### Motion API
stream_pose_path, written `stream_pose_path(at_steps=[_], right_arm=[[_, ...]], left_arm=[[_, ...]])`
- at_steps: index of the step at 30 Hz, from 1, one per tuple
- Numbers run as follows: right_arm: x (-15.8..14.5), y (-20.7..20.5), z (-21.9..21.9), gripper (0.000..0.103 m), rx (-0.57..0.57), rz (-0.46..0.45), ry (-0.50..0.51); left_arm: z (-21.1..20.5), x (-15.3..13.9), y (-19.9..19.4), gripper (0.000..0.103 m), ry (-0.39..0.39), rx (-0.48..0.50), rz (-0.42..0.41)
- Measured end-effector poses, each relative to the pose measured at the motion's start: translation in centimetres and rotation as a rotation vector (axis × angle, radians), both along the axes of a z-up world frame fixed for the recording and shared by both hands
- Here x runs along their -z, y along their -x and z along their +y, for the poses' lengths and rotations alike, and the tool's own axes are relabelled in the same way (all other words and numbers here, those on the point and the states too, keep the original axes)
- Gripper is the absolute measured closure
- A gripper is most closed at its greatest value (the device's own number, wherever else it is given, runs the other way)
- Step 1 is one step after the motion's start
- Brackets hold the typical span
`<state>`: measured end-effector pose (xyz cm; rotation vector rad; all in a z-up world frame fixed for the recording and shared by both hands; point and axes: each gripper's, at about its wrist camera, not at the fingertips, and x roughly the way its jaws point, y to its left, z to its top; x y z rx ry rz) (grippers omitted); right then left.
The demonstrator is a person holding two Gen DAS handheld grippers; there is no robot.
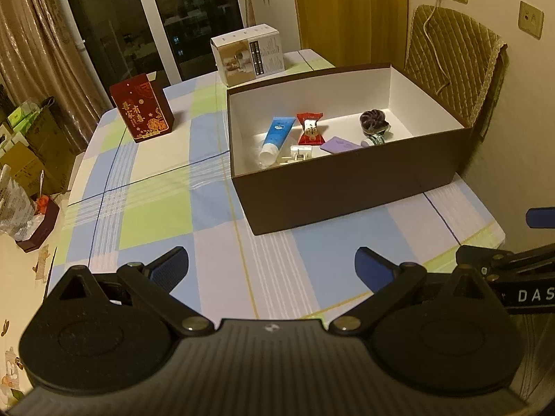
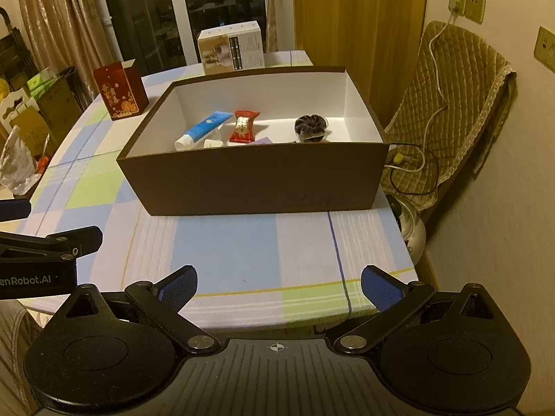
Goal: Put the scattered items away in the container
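Both black grippers with blue pads, left gripper (image 1: 271, 265) and right gripper (image 2: 279, 286), are spread wide and hold nothing. Ahead of them stands the brown cardboard box (image 2: 256, 180) on the checked tablecloth (image 2: 236, 249), with a blue tube (image 2: 204, 130) inside.

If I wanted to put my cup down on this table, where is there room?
The checked cloth is bare between the brown box and the red box, and along the near edge by both open grippers. Inside the brown box, items crowd the near side.

Two handheld grippers are held side by side: the left gripper (image 1: 271, 265) and right gripper (image 2: 279, 286), both spread wide, nothing gripped.
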<state>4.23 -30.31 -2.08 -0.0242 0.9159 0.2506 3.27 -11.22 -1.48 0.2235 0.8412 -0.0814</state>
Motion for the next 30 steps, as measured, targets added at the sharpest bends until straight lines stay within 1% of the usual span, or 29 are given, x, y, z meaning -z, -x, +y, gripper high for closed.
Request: stream_pose_path(at_steps=[20,30], right_arm=[[1.4,-0.6,-0.2,0.000,0.006,0.043,0.006],[1.9,-1.0,-0.2,0.000,0.007,0.059,0.009]], left_arm=[[-0.5,1.8,-0.7,0.002,-0.016,0.008,0.050],[-0.7,2.3,-0.9,0.002,-0.021,0.016,0.052]])
